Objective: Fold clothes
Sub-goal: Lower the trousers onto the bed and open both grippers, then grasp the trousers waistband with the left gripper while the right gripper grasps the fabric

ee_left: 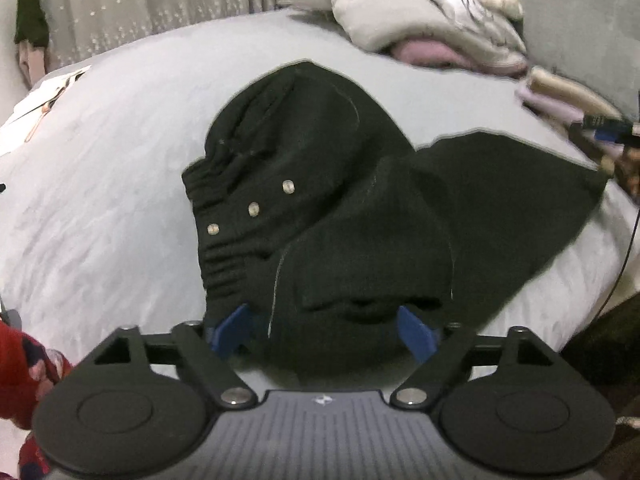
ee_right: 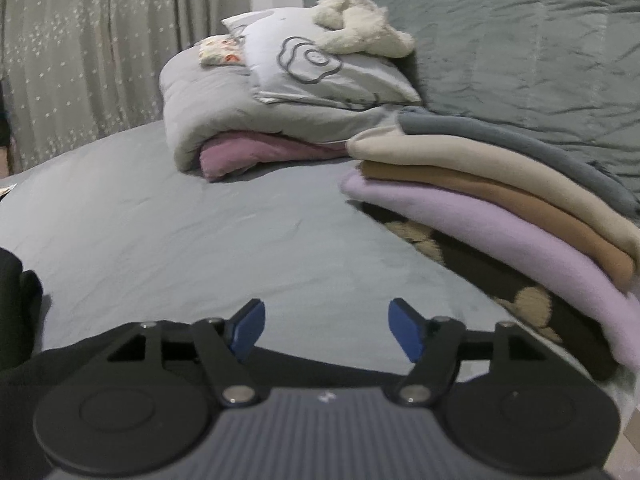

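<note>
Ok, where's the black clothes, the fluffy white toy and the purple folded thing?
black garment (ee_left: 320,168): left wrist view, middle of its upper panel.
fluffy white toy (ee_right: 360,24): right wrist view, its body.
purple folded garment (ee_right: 500,232): right wrist view, its folded edge.

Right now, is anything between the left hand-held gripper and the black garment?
Nothing visible. The left hand-held gripper is open, and the black garment on the bed already bulges between its blue fingers. Whether the pads touch the cloth is unclear.

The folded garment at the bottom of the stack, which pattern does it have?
Dark brown with tan blotches, under the lilac one; right wrist view shows it best.
</note>
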`<state>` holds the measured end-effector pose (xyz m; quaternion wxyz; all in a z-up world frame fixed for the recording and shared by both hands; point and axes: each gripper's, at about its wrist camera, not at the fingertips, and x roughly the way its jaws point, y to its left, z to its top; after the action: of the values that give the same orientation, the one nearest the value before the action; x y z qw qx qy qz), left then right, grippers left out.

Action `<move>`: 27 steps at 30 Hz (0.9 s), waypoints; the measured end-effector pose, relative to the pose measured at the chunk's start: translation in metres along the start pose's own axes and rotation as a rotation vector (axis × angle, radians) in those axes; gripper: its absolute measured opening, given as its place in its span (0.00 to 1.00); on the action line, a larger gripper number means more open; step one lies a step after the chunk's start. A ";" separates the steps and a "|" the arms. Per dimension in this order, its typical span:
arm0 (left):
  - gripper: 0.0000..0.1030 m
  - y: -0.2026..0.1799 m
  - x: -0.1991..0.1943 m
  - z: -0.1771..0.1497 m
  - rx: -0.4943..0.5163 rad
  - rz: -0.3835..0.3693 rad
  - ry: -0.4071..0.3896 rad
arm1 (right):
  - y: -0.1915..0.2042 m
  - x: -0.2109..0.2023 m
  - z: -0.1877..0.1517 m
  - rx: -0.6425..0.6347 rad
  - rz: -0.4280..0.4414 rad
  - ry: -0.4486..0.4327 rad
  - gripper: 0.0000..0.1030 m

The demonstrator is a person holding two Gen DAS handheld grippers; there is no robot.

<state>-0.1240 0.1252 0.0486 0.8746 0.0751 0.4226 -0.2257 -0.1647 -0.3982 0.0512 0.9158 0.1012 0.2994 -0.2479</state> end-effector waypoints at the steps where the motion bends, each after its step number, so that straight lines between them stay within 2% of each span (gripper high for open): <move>1: 0.86 0.001 0.002 0.002 -0.005 0.008 -0.003 | 0.006 0.003 0.001 -0.006 0.009 0.004 0.69; 6: 0.86 0.024 0.036 0.025 -0.107 0.091 -0.013 | 0.038 0.016 0.002 -0.040 0.068 0.027 0.69; 14: 0.86 0.085 0.096 0.052 -0.321 0.154 -0.050 | 0.090 0.043 0.003 -0.081 0.191 0.074 0.70; 18: 0.86 0.109 0.120 0.058 -0.378 0.132 -0.085 | 0.116 0.057 0.004 -0.101 0.253 0.097 0.70; 23: 0.85 0.123 0.143 0.060 -0.383 0.105 -0.138 | 0.149 0.074 0.005 -0.127 0.330 0.126 0.69; 25: 0.82 0.128 0.152 0.059 -0.385 0.077 -0.146 | 0.162 0.081 0.005 -0.137 0.361 0.137 0.67; 27: 0.79 0.136 0.163 0.060 -0.397 0.016 -0.149 | 0.175 0.088 0.006 -0.148 0.392 0.149 0.63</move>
<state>0.0691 0.1727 -0.0478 0.9027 -0.1122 0.3925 -0.1358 -0.0104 -0.2848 0.0097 0.9267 0.1082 0.3583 -0.0346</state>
